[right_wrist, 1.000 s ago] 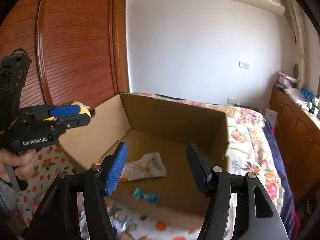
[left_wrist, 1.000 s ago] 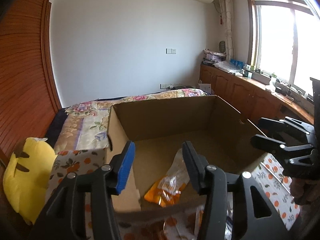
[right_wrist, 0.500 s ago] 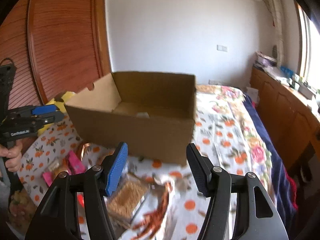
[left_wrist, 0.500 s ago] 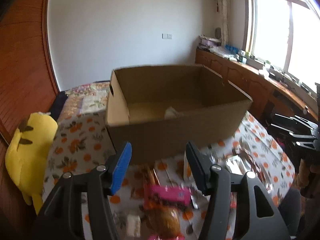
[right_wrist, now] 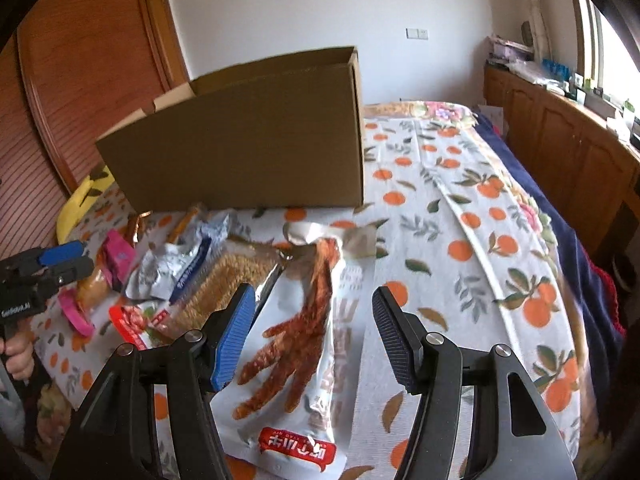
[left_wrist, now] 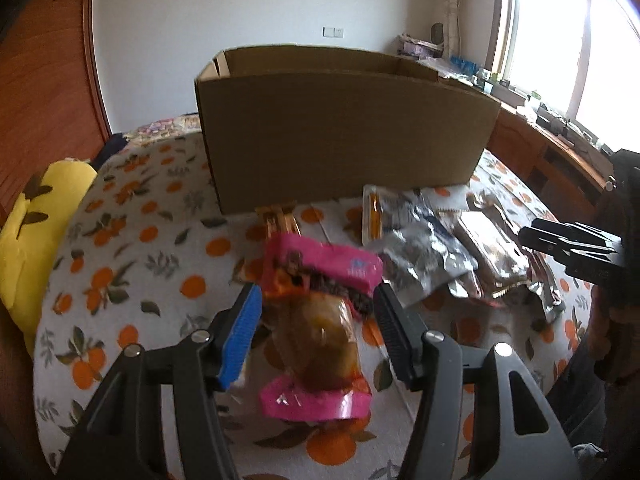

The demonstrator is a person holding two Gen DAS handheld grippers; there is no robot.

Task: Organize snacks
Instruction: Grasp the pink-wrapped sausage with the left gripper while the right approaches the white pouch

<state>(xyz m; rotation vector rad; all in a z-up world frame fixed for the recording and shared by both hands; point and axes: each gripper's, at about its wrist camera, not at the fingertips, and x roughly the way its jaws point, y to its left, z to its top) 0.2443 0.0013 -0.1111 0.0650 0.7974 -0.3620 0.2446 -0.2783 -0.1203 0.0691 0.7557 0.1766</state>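
Note:
A brown cardboard box [left_wrist: 344, 136] stands on the bed, also in the right wrist view [right_wrist: 248, 144]. My left gripper [left_wrist: 316, 320] is open, its jaws on either side of a pink-ended snack pack [left_wrist: 316, 332] lying on the orange-print sheet. My right gripper [right_wrist: 314, 328] is open over a white chicken-feet snack bag [right_wrist: 304, 344]. Several more packets lie between them: silver bags [left_wrist: 424, 248], a clear pack of brown snacks [right_wrist: 236, 280] and a red-labelled pack [right_wrist: 132, 320]. The left gripper also shows at the left of the right wrist view [right_wrist: 60, 260].
A yellow plush toy [left_wrist: 28, 216] lies at the bed's left edge. A wooden wardrobe [right_wrist: 80, 72] stands on the left. Wooden cabinets [right_wrist: 560, 140] run under the window on the right. The orange-print sheet [right_wrist: 460, 200] stretches right of the box.
Both grippers have pulled back from over the box and dropped low to the snacks on the sheet in front of it. Both stay open.

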